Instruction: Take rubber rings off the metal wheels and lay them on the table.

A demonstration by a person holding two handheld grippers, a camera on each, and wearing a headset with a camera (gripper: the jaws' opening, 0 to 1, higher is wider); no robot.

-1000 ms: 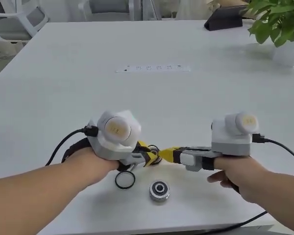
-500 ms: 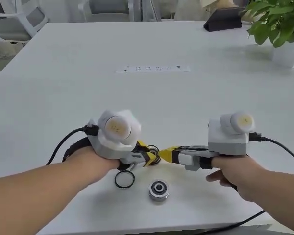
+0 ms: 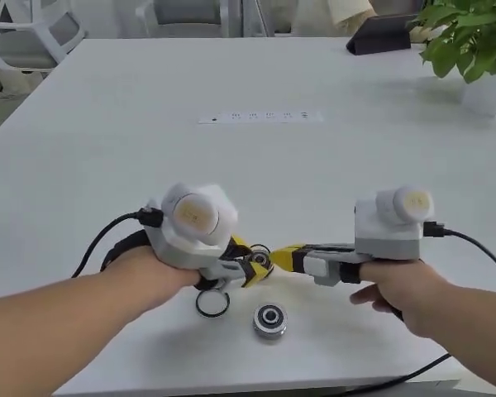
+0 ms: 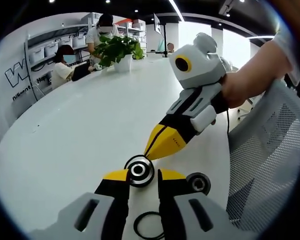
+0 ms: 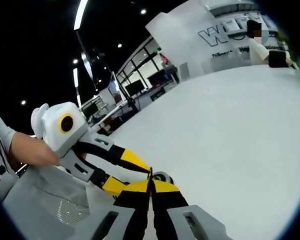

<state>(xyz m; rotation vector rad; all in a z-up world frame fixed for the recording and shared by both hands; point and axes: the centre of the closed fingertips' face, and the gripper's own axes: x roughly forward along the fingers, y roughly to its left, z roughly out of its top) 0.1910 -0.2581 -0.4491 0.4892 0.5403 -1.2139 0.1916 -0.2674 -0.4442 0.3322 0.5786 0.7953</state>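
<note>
Right now the left tool [image 4: 140,176] is clamped on a wheel [image 4: 139,170], one yellow tip on each side of it. The wheel has a black rubber band round its rim. The right tool [image 4: 150,152] comes in from the right with its jaws together, and their point touches the wheel's far edge.

Left gripper view: gives the clearest look at the clamp, the hub and the black rim. It also has a loose ring [image 4: 149,225] lying flat on the counter [image 4: 65,125] below the jaws, and a second wheel [image 4: 198,183] just right of them.

Right gripper view: the yellow tips are pressed together, and a thin dark sliver sticks up between them. I can't tell if that's the band. The held wheel is mostly hidden behind the tips here, with the left tool's jaws reaching in from the left.

Head view: both tools meet tip to tip at the near middle of the counter, and the wheel is a small blob between them, so grip detail is unreadable. The loose ring lies nearer than the tools, and the second wheel is just to its right, apart from it. Far side: a power strip [image 3: 260,117] at centre and a plant [image 3: 467,37] at the far right.
</note>
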